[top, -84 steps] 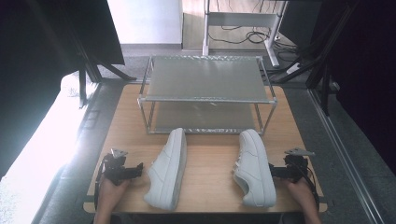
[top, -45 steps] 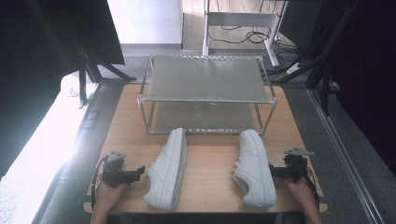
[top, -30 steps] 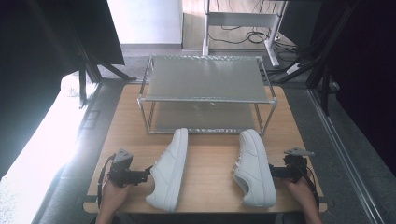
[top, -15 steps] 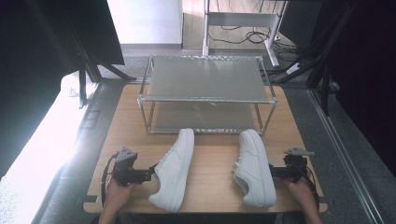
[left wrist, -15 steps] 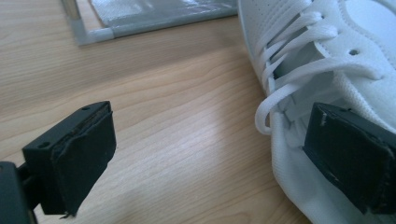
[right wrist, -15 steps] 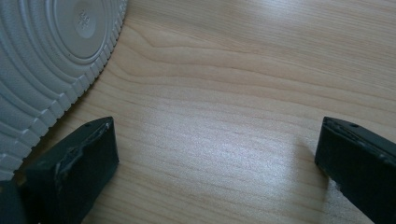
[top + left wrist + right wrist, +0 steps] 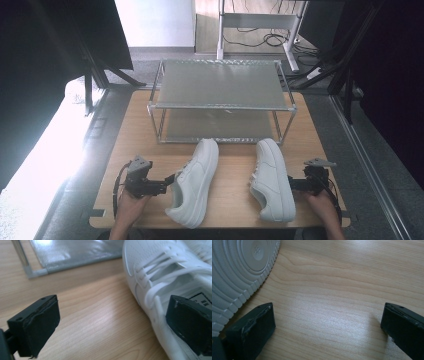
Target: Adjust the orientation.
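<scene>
Smooth white shoe (image 7: pixel 175 272) — matt wood table (image 7: pixel 100 322)

Two shoes (image 7: pixel 194 181) (image 7: pixel 272 179) lie side by side before the rack (image 7: pixel 220 100).

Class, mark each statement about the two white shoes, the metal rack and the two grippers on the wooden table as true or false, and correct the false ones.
1. Both white lace-up sneakers sit on the rack's top shelf. False: the left white sneaker and the right white sneaker lie on the light wooden table, in front of the silver two-tier metal rack.
2. The left gripper is open, at the left sneaker's side. True.
3. The right gripper is clamped on a shoelace. False: it is open beside the right sneaker.
4. The rack's top shelf carries nothing. True.
5. The right sneaker lies tipped, its ribbed sole facing the right gripper. True.
</scene>
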Demonstrator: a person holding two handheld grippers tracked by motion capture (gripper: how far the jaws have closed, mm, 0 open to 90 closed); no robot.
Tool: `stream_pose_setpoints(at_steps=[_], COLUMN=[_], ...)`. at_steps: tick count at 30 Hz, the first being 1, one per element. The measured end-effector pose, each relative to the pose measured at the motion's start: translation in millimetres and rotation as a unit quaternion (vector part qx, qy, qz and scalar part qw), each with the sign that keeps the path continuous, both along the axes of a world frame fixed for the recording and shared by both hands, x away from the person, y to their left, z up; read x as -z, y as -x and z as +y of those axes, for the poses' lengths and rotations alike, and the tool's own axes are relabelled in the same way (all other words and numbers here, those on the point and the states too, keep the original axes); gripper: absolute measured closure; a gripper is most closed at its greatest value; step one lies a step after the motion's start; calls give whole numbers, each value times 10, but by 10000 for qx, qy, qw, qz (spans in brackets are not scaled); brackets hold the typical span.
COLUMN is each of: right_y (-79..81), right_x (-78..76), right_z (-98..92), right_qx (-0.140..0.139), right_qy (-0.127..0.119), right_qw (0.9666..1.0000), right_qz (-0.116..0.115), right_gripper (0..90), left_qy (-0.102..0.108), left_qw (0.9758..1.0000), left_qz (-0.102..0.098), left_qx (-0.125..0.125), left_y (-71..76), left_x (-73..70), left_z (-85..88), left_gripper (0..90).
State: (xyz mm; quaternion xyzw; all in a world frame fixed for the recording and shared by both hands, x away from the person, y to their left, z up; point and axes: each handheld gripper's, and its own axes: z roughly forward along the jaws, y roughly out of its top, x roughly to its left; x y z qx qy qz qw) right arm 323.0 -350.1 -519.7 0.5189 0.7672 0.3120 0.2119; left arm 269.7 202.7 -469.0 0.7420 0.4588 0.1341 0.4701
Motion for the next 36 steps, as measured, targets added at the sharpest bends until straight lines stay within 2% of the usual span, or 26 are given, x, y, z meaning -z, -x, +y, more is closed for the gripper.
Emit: stream_pose_setpoints(at_steps=[1, 2, 4, 5, 7, 8, 10, 11, 13, 17, 18, 20, 21, 22, 23, 25, 27, 31, 36], right_y=[0, 0, 0, 0, -4, -4, -4, -4, -3, -3, -3, -3, -2, -2, -2, 1, 3, 8, 24], right_x=[0, 0, 0, 0, -1, -1, 0, 0, 0, 0, -1, -2, -2, -2, -2, -4, -5, -7, -24], right_z=[0, 0, 0, 0, 1, 1, 2, 2, 2, 0, -1, -5, -8, -8, -10, -16, -21, -36, -80], right_qx=[0, -1, 0, 0, -22, -22, -30, -32, -34, -30, -30, -31, -36, -36, -48, -65, -73, -89, -64], right_qy=[0, 0, -2, -2, -14, -14, -13, -14, -12, -19, -27, -51, -60, -60, -69, -95, -108, -177, -407], right_qw=[10000, 10000, 10000, 10000, 10000, 10000, 10000, 10000, 10000, 10000, 10000, 10000, 10000, 10000, 10000, 9999, 9999, 9998, 9991], right_qz=[0, 0, 1, 1, 0, 0, 1, -2, -1, -2, 0, 4, 4, 4, 2, 10, 5, 0, -47], right_gripper=[0, 0, 0, 0, 0, 0, 0, 0, 0, 0, 0, 0, 0, 0, 0, 0, 0, 0, 33], left_qy=[0, 87, -89, -89, -155, -155, -363, -584, -662, -834, -937, -983, -1075, -1075, -1171, -1444, -1562, -1581, -1581], left_qw=[10000, 9999, 9995, 9995, 9990, 9990, 9982, 9969, 9963, 9948, 9936, 9931, 9917, 9917, 9901, 9849, 9829, 9826, 9826], left_qz=[0, -49, -182, -182, -137, -137, -103, -79, -45, 152, 243, 291, 419, 419, 522, 751, 740, 745, 746], left_qx=[0, -88, -250, -250, -402, -402, -462, -527, -548, -573, -578, -570, -568, -568, -572, -594, -631, -623, -623], left_y=[0, 8, 16, 16, 6, 6, -8, -25, -38, -89, -112, -123, -148, -148, -164, -194, -198, -199, -199], left_x=[0, -13, -13, -13, 47, 47, 102, 168, 203, 341, 400, 424, 474, 474, 511, 534, 540, 540, 540], left_z=[0, 17, 67, 67, 123, 123, 143, 153, 158, 187, 187, 186, 172, 172, 159, 133, 108, 105, 105], left_gripper=[0, 0, 0, 0, 0, 0, 0, 0, 0, 0, 0, 0, 0, 0, 0, 0, 0, 0, 0])
